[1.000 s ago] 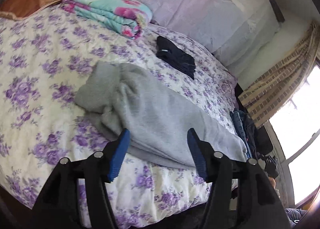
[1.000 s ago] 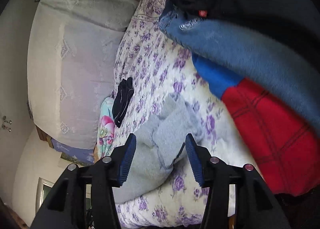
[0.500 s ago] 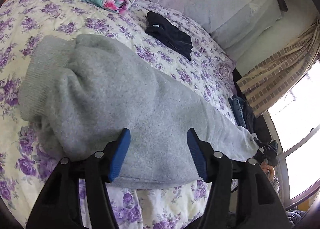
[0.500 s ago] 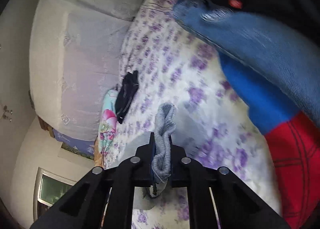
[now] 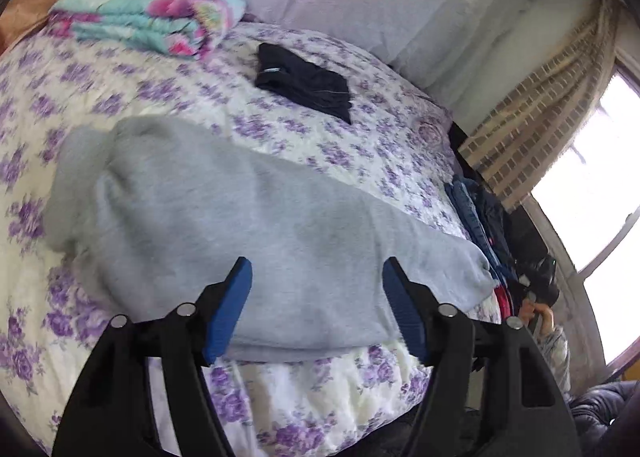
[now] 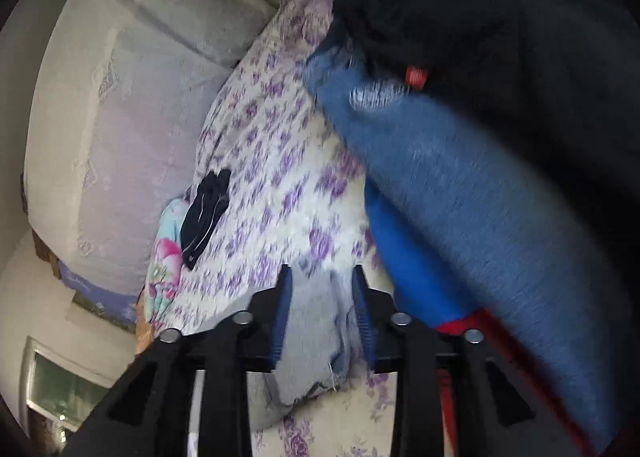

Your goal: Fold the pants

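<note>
Left wrist view: left gripper wide open, jaws just opened further, nothing held — the grey pants lie under and ahead of it near the bed's front edge, long axis running left to right, folded bulk toward the left. A black folded garment lies well apart, toward the headboard side. Right wrist view: right gripper part open, jaws just opened, grey pants end between the blue pads — contact unclear, blur. This view alone shows the clothes pile at right.
</note>
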`<state>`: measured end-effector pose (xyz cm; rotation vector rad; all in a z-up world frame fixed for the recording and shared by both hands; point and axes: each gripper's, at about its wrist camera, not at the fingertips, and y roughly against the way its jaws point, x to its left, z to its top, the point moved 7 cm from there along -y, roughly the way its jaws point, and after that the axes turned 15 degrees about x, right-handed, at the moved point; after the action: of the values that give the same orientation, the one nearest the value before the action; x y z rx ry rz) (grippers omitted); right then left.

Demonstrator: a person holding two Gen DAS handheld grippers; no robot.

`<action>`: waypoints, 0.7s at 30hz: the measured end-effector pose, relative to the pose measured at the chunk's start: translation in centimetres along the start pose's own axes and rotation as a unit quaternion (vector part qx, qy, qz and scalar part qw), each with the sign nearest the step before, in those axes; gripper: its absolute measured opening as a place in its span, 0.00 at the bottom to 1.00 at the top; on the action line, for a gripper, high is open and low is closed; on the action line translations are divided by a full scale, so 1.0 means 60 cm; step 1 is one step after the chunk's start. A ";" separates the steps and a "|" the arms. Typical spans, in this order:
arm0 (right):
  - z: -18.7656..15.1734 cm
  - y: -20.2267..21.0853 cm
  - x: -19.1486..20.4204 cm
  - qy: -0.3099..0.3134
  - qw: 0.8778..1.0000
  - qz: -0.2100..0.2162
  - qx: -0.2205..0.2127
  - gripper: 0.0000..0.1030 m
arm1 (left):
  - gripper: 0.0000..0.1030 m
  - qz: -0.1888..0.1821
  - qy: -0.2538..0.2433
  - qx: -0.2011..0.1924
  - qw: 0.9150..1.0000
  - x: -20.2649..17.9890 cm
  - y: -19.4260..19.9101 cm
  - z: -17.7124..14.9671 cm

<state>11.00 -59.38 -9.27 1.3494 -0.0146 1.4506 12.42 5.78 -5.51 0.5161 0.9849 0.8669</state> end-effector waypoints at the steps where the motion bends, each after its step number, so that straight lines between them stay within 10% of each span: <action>1: 0.002 0.002 0.027 0.019 1.000 0.014 -0.001 0.35 | 0.74 0.000 -0.022 0.000 1.000 -0.028 -0.010 0.005; 8: -0.167 -0.179 0.303 0.174 0.943 0.181 0.218 0.50 | 0.74 0.021 -0.076 0.094 0.992 -0.087 -0.167 -0.029; 12: -0.249 -0.314 0.286 0.158 0.916 0.133 0.344 0.57 | 0.70 0.029 -0.082 0.096 0.992 -0.053 -0.184 -0.061; 15: -0.247 -0.324 0.264 0.136 0.913 0.129 0.363 0.41 | 0.70 0.039 -0.093 0.094 0.990 -0.060 -0.166 -0.068; 21: -0.183 -0.260 0.387 0.189 0.893 0.226 0.340 0.74 | 0.84 -0.005 -0.108 0.026 0.994 -0.092 -0.121 -0.014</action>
<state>19.80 -30.77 -6.39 1.6523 0.5081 2.2329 13.00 -2.90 -8.38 0.6349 0.8126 0.7606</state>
